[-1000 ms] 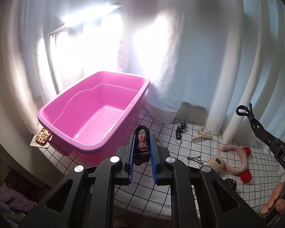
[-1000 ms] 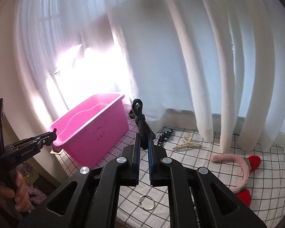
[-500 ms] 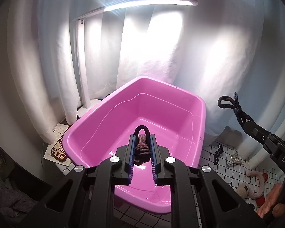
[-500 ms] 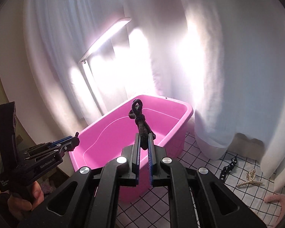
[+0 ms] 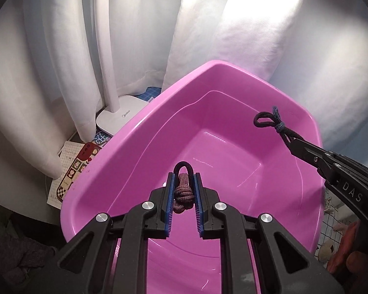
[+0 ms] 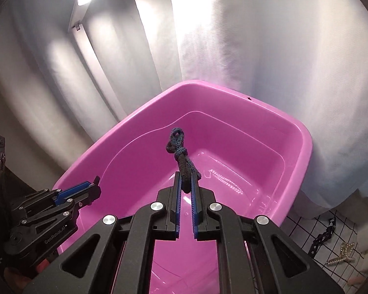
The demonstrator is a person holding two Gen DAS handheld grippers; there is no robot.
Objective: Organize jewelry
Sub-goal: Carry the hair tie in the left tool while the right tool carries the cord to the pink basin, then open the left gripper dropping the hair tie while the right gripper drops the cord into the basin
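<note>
Left claw clamped on knotted mauve fabric hair tie, right claw pinching knotted dark elastic hair tie, both over empty glossy pink plastic tub: lower closer, spread wide, release cleanly inside.

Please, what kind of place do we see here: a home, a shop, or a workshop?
Probably a room at home, though not certain. White curtains hang behind a pink plastic tub, a white desk lamp stands beside it, and a pearl hair claw lies on a grid-pattern cloth.
</note>
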